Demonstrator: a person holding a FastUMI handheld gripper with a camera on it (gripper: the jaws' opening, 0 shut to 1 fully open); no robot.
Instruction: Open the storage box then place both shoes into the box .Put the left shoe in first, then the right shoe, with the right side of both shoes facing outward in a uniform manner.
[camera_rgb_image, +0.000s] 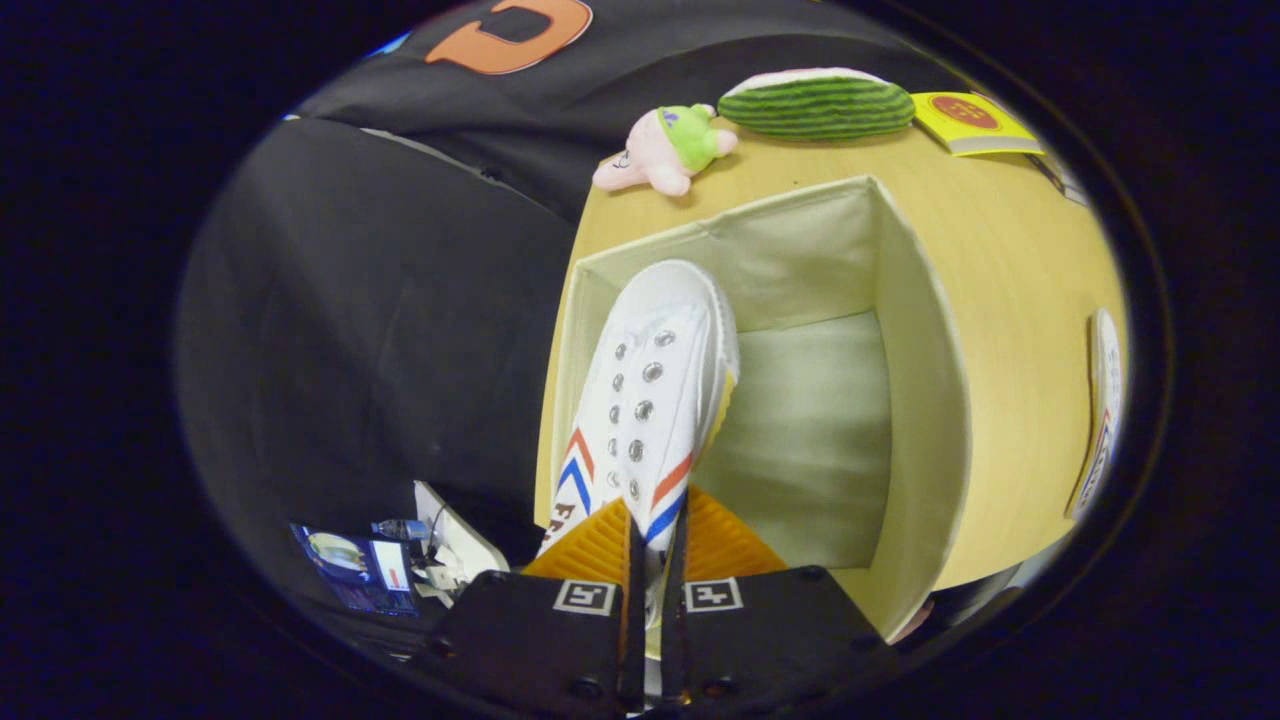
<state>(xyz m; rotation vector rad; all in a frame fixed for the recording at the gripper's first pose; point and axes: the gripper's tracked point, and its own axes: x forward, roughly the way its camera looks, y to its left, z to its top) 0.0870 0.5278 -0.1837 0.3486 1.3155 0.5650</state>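
Observation:
My gripper (655, 530) is shut on a white canvas shoe (650, 390) with red and blue side stripes and metal eyelets; both fingers press its heel end. The shoe points away from me, toe forward, hanging over the near-left part of the open cream fabric storage box (915, 400). Its toe reaches toward the box's far wall. The box interior beside the shoe holds nothing I can see. The second white shoe (1100, 420) lies on the wooden table (1010, 270), to the right of the box.
Beyond the box on the table lie a pink plush toy with a green cap (665, 150), a watermelon-shaped cushion (815, 103) and a yellow booklet (970, 122). Left of the table drops off to dark cloth, with small items (380, 565) low down there.

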